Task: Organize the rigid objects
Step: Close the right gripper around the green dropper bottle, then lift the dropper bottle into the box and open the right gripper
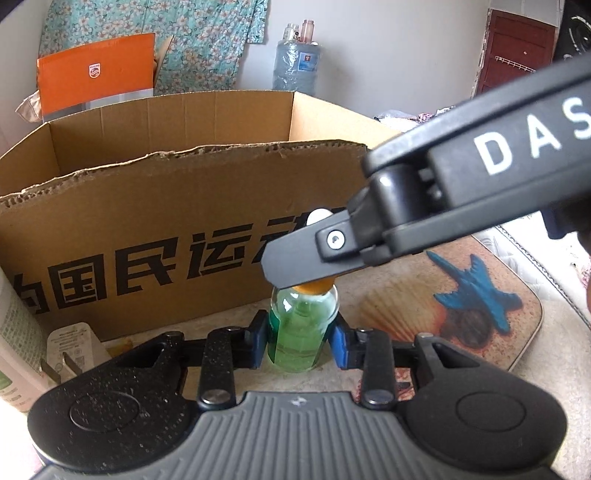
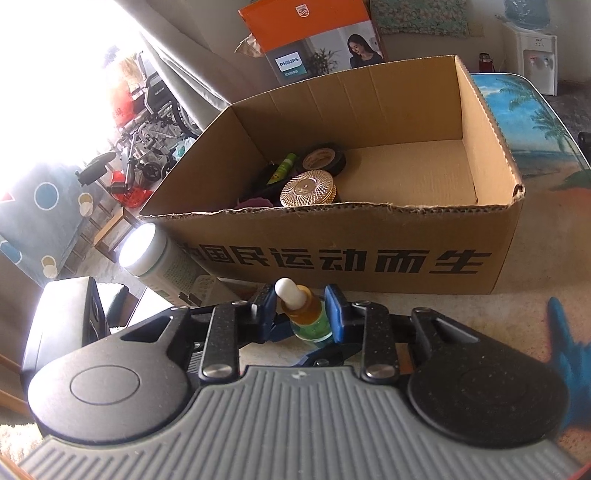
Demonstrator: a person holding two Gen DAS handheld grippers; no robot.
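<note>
A small green glass dropper bottle [image 1: 301,328] with an orange collar and white bulb stands upright on the table in front of a cardboard box [image 1: 147,206]. My left gripper [image 1: 300,345] has its blue pads against the bottle's body on both sides. My right gripper [image 2: 301,306] comes from above; its blue pads close on the bottle's orange collar [image 2: 303,310]. In the left wrist view the right gripper's black finger [image 1: 295,258] covers the bottle's top. The box [image 2: 495,155] holds a gold round case [image 2: 308,189], a tape roll [image 2: 325,157] and a green tube [image 2: 282,168].
A white cylindrical container [image 2: 162,262] lies left of the box, with a white plug adapter [image 1: 70,350] beside it. A seashell-and-starfish printed mat [image 1: 476,295] covers the table to the right. An orange Philips box [image 2: 314,33] stands behind the cardboard box.
</note>
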